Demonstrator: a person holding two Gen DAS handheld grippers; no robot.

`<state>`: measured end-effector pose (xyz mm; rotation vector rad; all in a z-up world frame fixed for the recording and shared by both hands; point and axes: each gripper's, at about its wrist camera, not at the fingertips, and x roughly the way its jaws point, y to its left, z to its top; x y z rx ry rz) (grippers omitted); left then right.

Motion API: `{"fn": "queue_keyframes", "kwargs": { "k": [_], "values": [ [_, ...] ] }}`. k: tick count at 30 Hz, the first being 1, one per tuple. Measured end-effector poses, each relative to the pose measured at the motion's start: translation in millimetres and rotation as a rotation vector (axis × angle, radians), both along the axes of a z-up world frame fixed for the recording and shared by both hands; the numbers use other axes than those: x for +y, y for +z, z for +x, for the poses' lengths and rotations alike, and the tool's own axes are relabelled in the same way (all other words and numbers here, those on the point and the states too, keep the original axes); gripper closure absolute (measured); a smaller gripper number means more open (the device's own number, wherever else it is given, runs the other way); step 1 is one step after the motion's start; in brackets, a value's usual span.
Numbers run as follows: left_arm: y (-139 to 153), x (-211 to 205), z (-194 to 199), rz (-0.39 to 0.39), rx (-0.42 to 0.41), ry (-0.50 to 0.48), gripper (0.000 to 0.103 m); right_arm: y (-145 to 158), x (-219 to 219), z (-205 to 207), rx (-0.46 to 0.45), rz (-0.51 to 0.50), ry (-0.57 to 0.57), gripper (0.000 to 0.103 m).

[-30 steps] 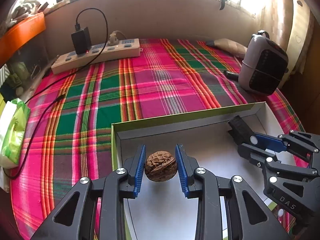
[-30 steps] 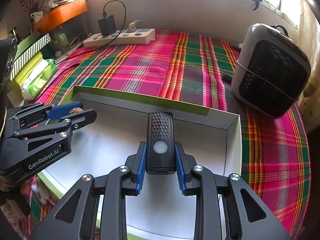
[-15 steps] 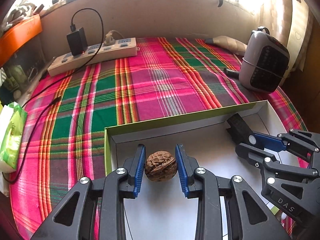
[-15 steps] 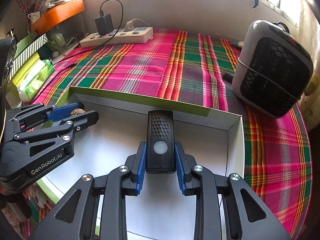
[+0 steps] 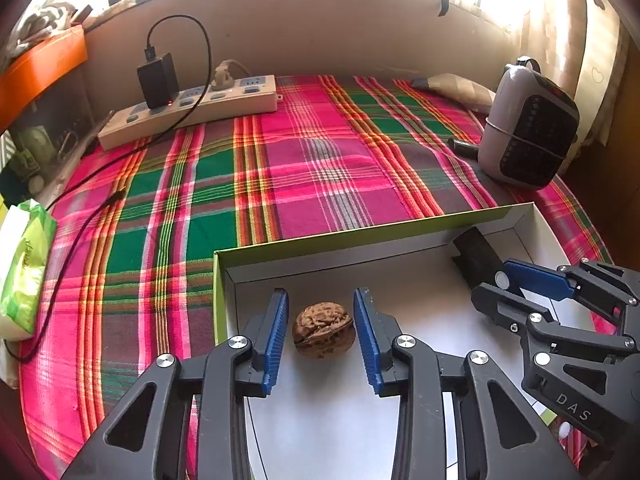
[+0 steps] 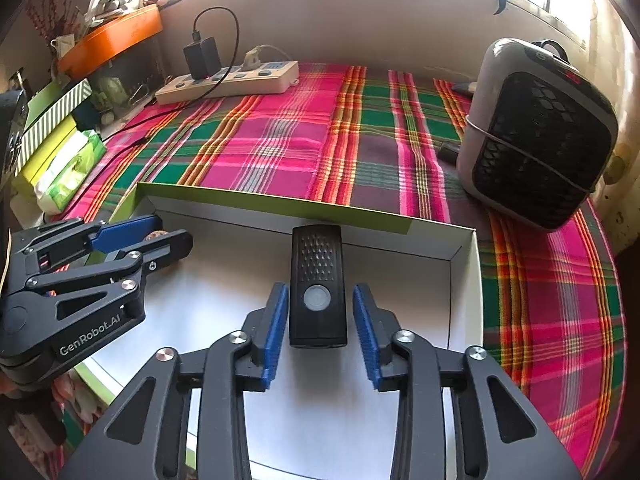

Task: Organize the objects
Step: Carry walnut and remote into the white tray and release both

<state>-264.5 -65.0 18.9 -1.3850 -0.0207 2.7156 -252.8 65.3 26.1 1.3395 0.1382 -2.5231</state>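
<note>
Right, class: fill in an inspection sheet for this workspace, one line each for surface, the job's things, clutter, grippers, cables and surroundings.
Surface: plaid cloth over the table.
Job's things: walnut and black remote lying in the shallow box.
Clutter: grey heater, tissue pack.
Grippers: left hand-held gripper opening, pads clear of the walnut; right hand-held gripper opening, pads clear of the remote.
Cables: power strip with black charger; black cable trails across the cloth.
Surroundings: orange tray at the back left, bright window behind.
</note>
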Motion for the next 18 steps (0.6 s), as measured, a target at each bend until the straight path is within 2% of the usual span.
{"fn": "queue_keyframes", "kwargs": {
  "k": [4, 8, 18],
  "values": [
    [2, 0, 4, 0.003, 0.001, 0.001, 0.068, 1, 1, 2, 0.004, 0.0, -0.006, 0.066],
    [6, -1, 9, 0.005, 0.011, 0.006, 0.067, 4, 2, 5, 0.011, -0.005, -0.012, 0.059],
    [19, -1, 28, 0.002, 0.037, 0.011, 0.067, 14, 5, 19, 0.03, -0.023, -0.019, 0.059]
  ]
}}
